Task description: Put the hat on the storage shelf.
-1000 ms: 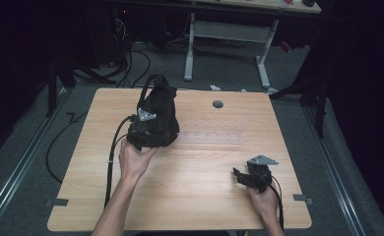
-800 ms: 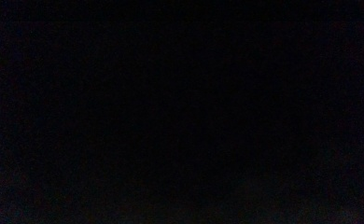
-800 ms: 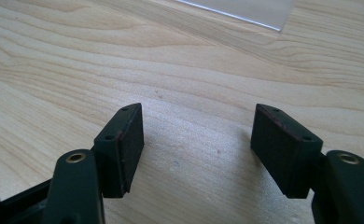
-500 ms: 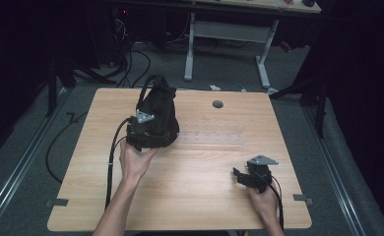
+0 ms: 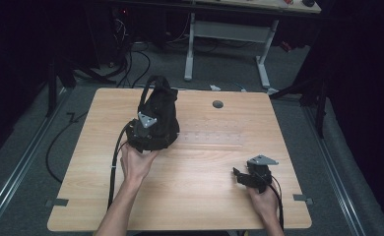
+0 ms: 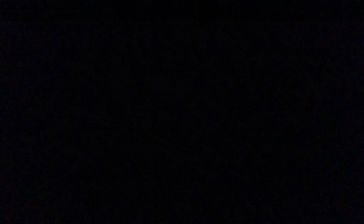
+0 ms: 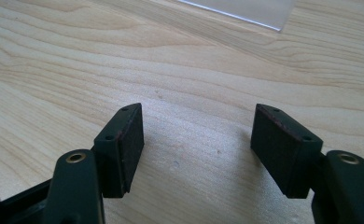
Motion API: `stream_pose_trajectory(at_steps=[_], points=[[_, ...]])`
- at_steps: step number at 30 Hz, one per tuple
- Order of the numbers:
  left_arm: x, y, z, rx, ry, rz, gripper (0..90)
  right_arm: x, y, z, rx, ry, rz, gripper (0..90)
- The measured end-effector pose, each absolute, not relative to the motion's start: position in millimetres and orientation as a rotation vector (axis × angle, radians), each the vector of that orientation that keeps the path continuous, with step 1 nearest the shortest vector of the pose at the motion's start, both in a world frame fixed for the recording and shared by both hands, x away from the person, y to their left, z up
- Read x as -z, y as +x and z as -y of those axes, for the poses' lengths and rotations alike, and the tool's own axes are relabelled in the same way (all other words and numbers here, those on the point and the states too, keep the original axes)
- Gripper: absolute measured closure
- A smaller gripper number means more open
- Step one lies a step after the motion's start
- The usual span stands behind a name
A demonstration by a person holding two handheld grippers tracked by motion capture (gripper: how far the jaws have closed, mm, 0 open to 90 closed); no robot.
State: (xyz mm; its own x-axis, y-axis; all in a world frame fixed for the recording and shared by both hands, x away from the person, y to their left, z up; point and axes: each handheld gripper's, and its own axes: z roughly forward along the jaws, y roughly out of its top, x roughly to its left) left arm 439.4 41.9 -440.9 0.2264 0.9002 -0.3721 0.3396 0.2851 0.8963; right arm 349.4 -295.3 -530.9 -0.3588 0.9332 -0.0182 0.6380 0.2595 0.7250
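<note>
A black fabric bag (image 5: pixel 161 105) with a looped handle stands on the left half of the wooden table (image 5: pixel 190 201). My left gripper (image 5: pixel 148 129), with its grey plate on top, is pushed against the bag's near side; its jaws are hidden in the dark fabric, and the left gripper view is wholly black. My right gripper (image 5: pixel 240 178) rests low over the table near the front right corner. In the right gripper view, the right gripper (image 7: pixel 196 135) is open, its two black pads (image 7: pixel 131 140) wide apart with only bare wood between them.
A clear flat plastic strip (image 5: pixel 210 138) lies across the table's middle, and its corner shows ahead of the right jaws (image 7: pixel 245 9). A round cable hole (image 5: pixel 217 104) sits near the far edge. Cables trail off the table's left side, and a desk frame stands beyond.
</note>
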Motion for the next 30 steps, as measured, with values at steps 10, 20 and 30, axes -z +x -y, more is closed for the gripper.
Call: stream_pose_trajectory(at_steps=[10,20,30], points=[[445,436,-45,-0.509,1.239,-1.321,5.4,531,349,295,-0.882,1.422,-2.09,34.7],[446,429,-47,-0.427,1.233,-1.271,0.2,531,349,295,-0.882,1.42,-2.091,34.7],[442,419,-53,-0.384,1.209,-1.26,0.2,531,349,295,-0.882,1.42,-2.091,34.7]])
